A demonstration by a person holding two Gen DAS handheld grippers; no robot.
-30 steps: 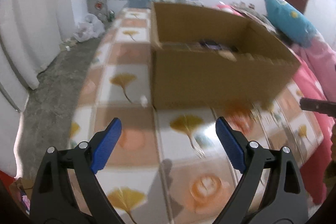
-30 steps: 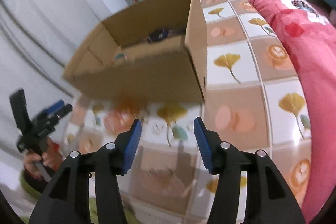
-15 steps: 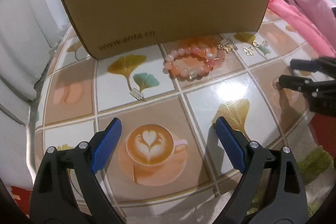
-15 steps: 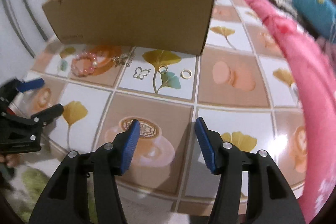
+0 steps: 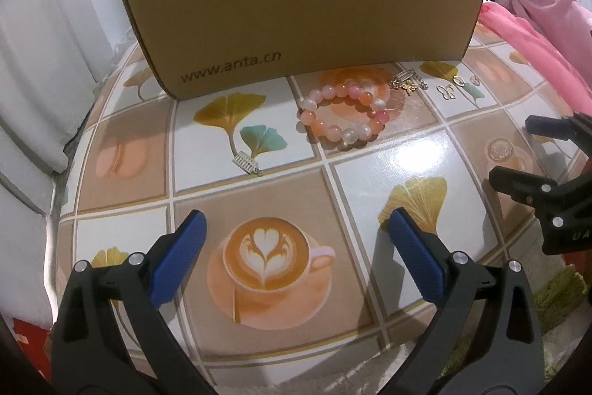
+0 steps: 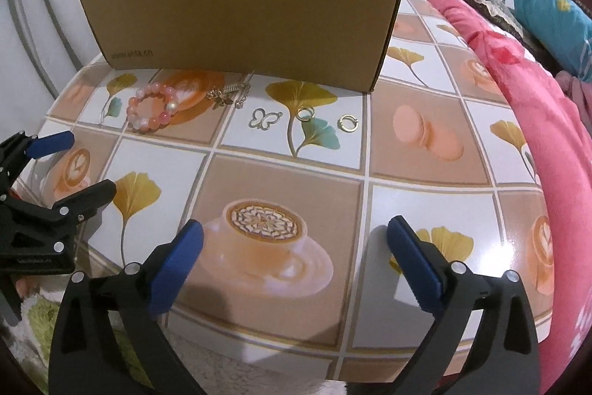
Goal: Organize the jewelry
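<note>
Lowered from above the open brown cardboard box (image 5: 303,13) to its near side, with the box interior now hidden and the jewelry now in view on the glossy table top printed with ginkgo leaves and coffee cups (image 5: 414,158). Far left: small silver ladder-shaped charm (image 5: 247,164), lying alone on a printed leaf, well apart from the rest. Next: pink and peach beaded bracelet (image 5: 344,115), flat, just in front of the box wall. Then: tangle of gold chain pieces (image 6: 229,95), silver butterfly-outline pendant (image 6: 265,119), and two small gold hoop earrings (image 6: 306,113), side by side near the box's right corner. Left gripper (image 5: 294,247) with blue pads, jaws opening to full spread, nothing between them, poised over the near table edge. Right gripper (image 6: 296,254), jaws likewise opening wide, empty, at the same edge. Step in hand, by judgement: approach for a first pick. Best done one piece at a time, bracelet first as the bulkiest; pads brought low and square across a bead; flat pieces pinched at an edge to avoid sliding on the slick top.
</note>
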